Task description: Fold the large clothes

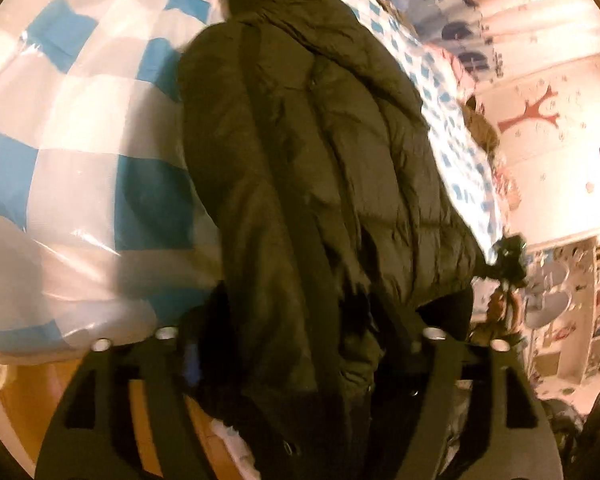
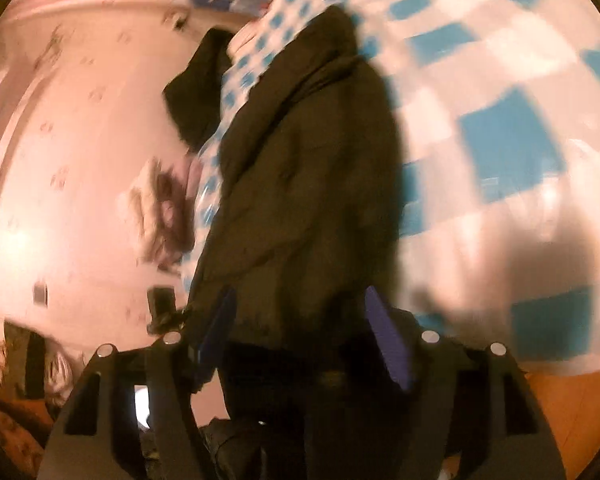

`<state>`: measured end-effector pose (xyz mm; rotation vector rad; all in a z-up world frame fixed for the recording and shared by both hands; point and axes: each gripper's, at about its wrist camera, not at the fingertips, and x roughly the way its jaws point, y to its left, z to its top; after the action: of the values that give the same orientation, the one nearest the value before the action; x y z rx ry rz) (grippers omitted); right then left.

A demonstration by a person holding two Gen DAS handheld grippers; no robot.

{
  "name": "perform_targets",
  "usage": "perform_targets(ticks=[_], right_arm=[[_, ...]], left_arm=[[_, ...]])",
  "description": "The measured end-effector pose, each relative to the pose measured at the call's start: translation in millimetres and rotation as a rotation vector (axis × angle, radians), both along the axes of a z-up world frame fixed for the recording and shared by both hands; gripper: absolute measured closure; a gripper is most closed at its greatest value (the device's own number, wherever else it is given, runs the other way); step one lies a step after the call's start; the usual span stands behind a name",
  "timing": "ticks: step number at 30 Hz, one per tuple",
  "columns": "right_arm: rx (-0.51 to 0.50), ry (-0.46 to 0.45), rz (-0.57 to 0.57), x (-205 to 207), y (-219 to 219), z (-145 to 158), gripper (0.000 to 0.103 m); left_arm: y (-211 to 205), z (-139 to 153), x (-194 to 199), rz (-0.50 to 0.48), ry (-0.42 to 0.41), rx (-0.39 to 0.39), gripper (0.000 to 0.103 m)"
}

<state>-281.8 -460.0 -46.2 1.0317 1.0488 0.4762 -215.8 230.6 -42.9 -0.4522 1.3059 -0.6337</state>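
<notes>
Jacket [image 1: 320,168], dark and puffy, lies stretched along a bed covered by a blue-and-white checked sheet [image 1: 80,128], its near end bunched up at both grippers. The left gripper [image 1: 300,320] has its jaws closed on the quilted fabric, and the right gripper [image 2: 300,320] likewise grips the jacket's near edge between its blue pads [image 2: 388,340]. Both views are blurred.
</notes>
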Motion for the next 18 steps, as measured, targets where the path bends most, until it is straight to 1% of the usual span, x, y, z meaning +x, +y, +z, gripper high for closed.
perform_targets(ticks=[1, 2, 3, 5, 8, 9, 11, 12, 13, 14, 15, 16, 17, 18], right_arm=[[0.015, 0.002, -0.011, 1.1, -4.5, -3.3, 0.027], [0.037, 0.010, 0.002, 4.6, -3.6, -7.6, 0.022], [0.050, 0.025, 0.031, 9.9, 3.3, -11.6, 0.021], [0.052, 0.057, 0.089, 24.0, 17.8, -18.9, 0.019], [0.051, 0.086, 0.220, 53.1, 56.5, -30.5, 0.017], [0.051, 0.089, 0.243, 59.9, 66.8, -32.4, 0.017], [0.051, 0.071, 0.289, 68.8, 83.9, -34.5, 0.017], [0.049, 0.051, 0.303, 73.2, 94.0, -33.7, 0.018], [0.044, 0.026, 0.304, 75.1, 99.7, -30.9, 0.029], [0.037, 0.014, 0.307, 74.4, 101.9, -27.9, 0.053], [0.016, -0.004, 0.295, 73.6, 104.1, -23.6, 0.067], [0.018, -0.027, 0.274, 71.3, 102.1, -19.0, 0.081], [0.026, -0.045, 0.260, 67.9, 99.6, -16.4, 0.084], [0.026, -0.069, 0.237, 66.1, 97.1, -9.8, 0.085]], left_arm=[[1.8, -1.3, 0.8, 0.009, -0.005, -0.009, 0.024], [1.5, -2.3, 1.5, 0.006, -0.006, -0.019, 0.020], [-1.2, -3.9, 2.8, -0.010, -0.002, -0.029, 0.018], [-7.4, -7.4, 3.7, -0.036, 0.007, -0.033, 0.017], [-23.8, -12.9, 4.6, -0.064, 0.021, -0.029, 0.016], [-29.5, -13.9, 5.0, -0.071, 0.025, -0.022, 0.016], [-43.1, -16.8, 5.9, -0.089, 0.034, 0.021, 0.016], [-49.6, -18.2, 5.0, -0.099, 0.036, 0.074, 0.016], [-52.8, -17.6, 3.5, -0.107, 0.029, 0.100, 0.016], [-55.7, -15.3, 1.6, -0.111, 0.009, 0.136, 0.017], [-55.4, -13.3, 1.4, -0.099, -0.006, 0.144, 0.034], [-53.6, -13.2, 1.9, -0.090, 0.001, 0.133, 0.045], [-51.5, -14.4, 2.9, -0.078, 0.019, 0.110, 0.066], [-50.4, -12.7, 3.3, -0.066, 0.015, 0.104, 0.079]])
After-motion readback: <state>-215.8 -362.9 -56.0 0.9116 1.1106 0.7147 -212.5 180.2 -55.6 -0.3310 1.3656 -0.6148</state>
